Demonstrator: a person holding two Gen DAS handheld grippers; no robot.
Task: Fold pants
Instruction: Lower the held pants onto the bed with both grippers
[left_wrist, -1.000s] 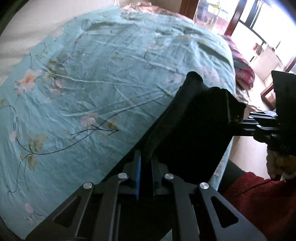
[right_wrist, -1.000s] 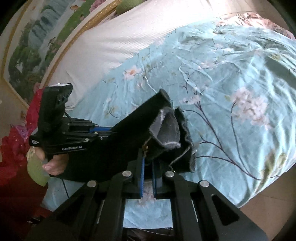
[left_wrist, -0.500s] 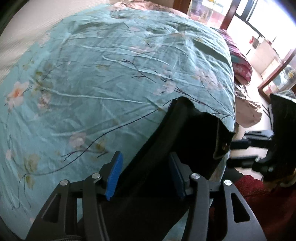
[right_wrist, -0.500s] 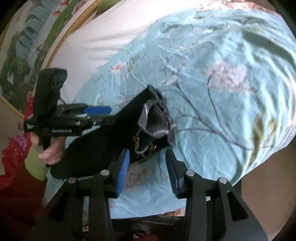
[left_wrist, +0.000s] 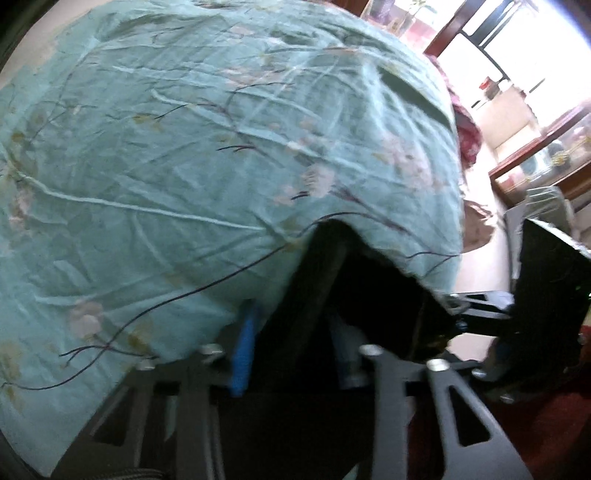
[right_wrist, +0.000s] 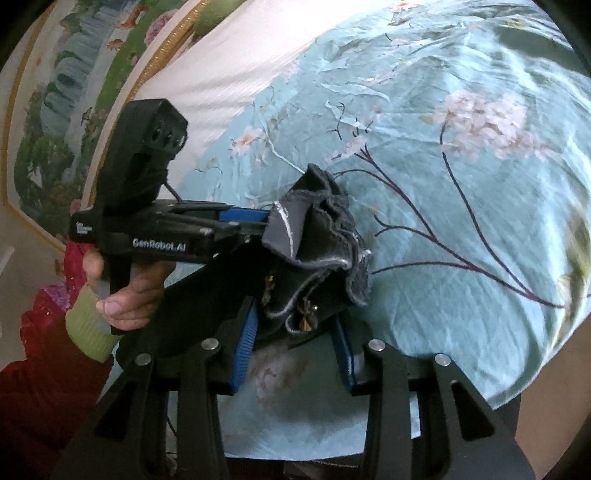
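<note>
Right wrist view: the right gripper (right_wrist: 295, 350) has its jaws parted, having just closed a little, with the bunched waistband of the dark pants (right_wrist: 317, 243) between the blue pads (right_wrist: 245, 343); whether they press the cloth cannot be told. The left gripper (right_wrist: 258, 221), held in a hand (right_wrist: 125, 295) with a green cuff, reaches the pants from the side. In the left wrist view its jaws (left_wrist: 295, 354) stand apart around a dark fold, just closing; contact is blurred. The pants lie at the edge of the floral bedspread (right_wrist: 461, 184).

"GenRobot.AI" (white) on left tool (right_wrist: 264, 227)
</note>
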